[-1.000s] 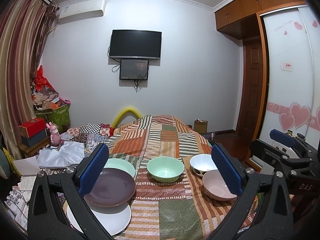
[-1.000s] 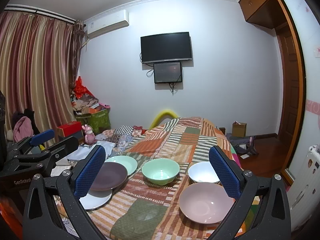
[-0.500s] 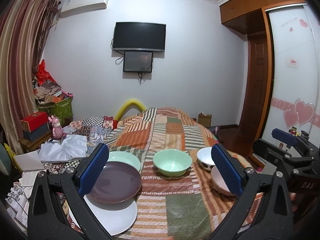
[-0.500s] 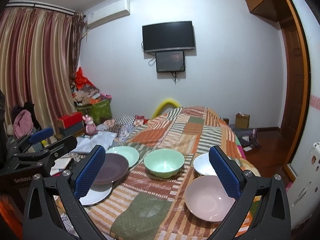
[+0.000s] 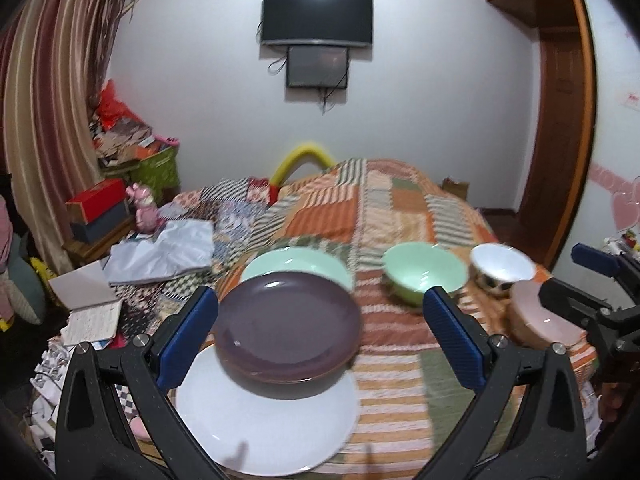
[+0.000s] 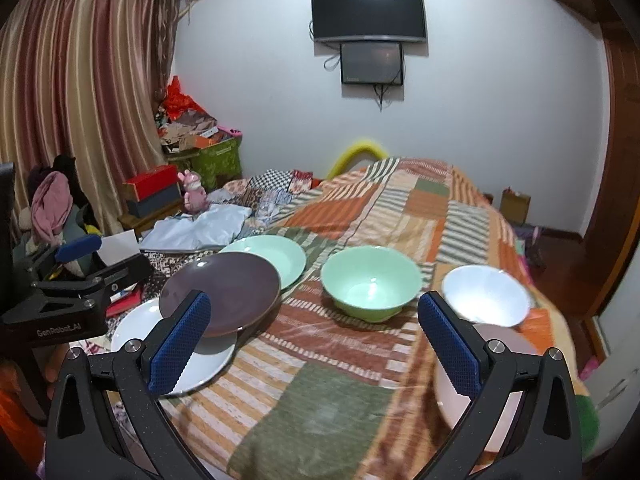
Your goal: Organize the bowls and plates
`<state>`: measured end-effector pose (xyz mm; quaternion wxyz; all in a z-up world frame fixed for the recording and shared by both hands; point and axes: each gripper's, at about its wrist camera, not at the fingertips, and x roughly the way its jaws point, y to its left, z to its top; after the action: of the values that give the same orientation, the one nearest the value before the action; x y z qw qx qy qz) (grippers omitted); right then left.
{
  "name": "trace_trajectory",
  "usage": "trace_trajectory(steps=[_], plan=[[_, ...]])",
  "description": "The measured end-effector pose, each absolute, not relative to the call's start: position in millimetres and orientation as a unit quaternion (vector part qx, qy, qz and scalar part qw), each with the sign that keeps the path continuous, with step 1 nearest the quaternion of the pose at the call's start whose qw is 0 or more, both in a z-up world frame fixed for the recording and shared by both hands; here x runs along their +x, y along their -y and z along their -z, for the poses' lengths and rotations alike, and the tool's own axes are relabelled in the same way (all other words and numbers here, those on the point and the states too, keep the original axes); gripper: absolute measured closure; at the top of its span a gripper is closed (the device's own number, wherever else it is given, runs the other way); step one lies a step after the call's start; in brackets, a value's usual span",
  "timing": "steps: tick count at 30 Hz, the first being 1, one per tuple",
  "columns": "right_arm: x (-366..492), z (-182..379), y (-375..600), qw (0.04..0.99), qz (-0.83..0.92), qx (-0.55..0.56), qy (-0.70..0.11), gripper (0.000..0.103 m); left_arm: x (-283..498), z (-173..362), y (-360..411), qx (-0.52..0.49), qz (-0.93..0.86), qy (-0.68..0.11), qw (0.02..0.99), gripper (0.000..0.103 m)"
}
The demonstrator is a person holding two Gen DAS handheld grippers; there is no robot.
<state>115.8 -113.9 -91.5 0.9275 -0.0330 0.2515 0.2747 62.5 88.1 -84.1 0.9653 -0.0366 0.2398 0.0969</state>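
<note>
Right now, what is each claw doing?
Left gripper: open, holding nothing.
Right gripper: open, holding nothing.

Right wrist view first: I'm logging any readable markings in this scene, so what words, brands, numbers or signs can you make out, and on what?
"GenRobot_AI": in pale letters on the black body of the left gripper, seen in the right wrist view; the last characters are hard to make out.
Red marks on the pale wardrobe door: blurred, unreadable.
Open notebook: handwriting too small to read.
Red box, TV, dishes: no readable text.
</note>
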Motion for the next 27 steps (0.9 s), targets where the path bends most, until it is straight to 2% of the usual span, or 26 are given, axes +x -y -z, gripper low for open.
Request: trace_trajectory(steps=[16,17,21,27], plan=[[172,128,60,0.895,-0.295,-0.043,-0.333,0.0,131,149,-185,-0.078,-0.121,-0.342,0.929,0.0],[175,130,57,0.892,-0.298,-0.044,-0.337,0.002,135,153,-188,-0.078,-0.122,-0.348,0.926,0.001],[188,138,44,0.884,-0.305,-0.046,-0.352,0.007,151,170,-205,-0.095,-0.118,-0.377,0.914,0.014],[208,156,24,0.865,-0.316,-0.046,-0.387,0.023,168,192,-224,-0.109,-0.116,-0.407,0.9,0.021]])
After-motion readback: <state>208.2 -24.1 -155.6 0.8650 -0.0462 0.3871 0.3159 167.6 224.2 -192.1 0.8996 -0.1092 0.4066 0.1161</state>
